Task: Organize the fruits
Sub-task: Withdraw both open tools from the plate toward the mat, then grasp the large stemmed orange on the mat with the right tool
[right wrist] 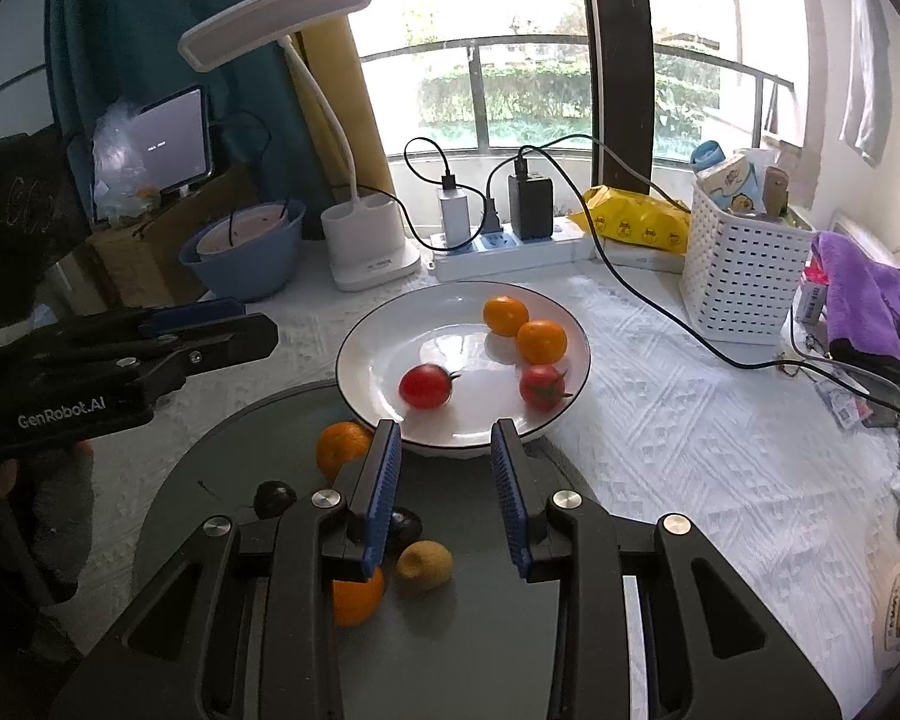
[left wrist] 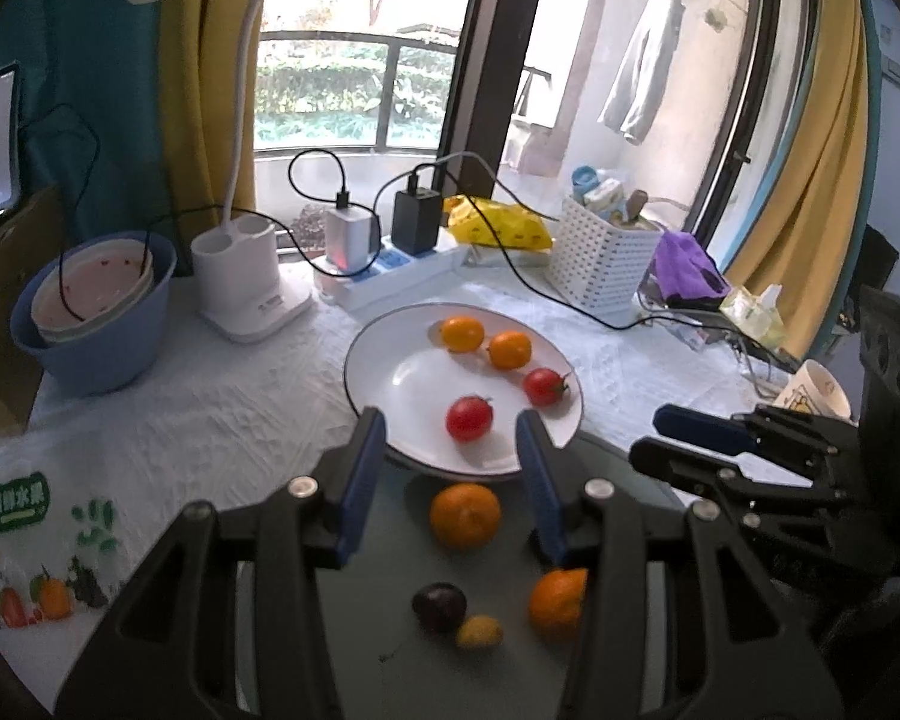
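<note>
Ok, both grippers apart, empty: left gripper [left wrist: 450,438], right gripper [right wrist: 447,450]. Risk: orange [left wrist: 465,515] mid-frame rolls off tray [left wrist: 390,618] w/ sloppy pinch.

Right tongs [right wrist: 447,480] hide parts of an orange [right wrist: 357,597] and a dark fruit [right wrist: 407,525].

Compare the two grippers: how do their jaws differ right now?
The left gripper has its jaws wide apart, while the right gripper holds them narrower, though open. The left points toward the white plate head-on; the right sits to its side. Both are empty and blue-padded.
</note>
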{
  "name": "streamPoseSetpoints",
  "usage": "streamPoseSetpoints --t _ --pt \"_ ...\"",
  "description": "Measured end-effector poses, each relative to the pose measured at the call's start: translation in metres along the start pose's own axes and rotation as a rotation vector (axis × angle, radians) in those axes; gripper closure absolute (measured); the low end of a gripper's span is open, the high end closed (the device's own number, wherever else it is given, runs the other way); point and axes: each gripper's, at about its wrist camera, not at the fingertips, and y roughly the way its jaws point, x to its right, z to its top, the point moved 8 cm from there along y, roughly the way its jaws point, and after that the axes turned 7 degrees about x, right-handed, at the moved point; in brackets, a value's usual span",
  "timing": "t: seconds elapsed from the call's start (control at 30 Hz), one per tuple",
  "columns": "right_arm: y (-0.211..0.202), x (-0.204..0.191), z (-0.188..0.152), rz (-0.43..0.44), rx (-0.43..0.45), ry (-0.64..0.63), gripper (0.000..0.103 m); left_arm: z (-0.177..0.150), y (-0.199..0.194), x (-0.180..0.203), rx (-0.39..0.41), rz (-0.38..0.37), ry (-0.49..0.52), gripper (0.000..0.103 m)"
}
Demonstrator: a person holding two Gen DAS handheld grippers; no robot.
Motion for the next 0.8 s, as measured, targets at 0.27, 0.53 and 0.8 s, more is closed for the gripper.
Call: streamPoseSetpoints --t 0.27,0.53,0.8 --pt "-0.013 -0.010 -0.005 -0.005 0.008 -0.011 0.070 -0.009 -0.017 -0.004 0.010 0.007 -0.008 0.056" --pt "-0.020 -0.022 -0.019 -0.007 -0.004 -0.016 0.061 -0.024 -0.031 -0.006 0.008 0.007 -0.013 0.056" --pt "-0.023 -0.038 -0.033 -0.001 -0.023 -0.022 0.061 -0.042 -0.040 -0.010 -0.001 0.011 -0.020 0.056"
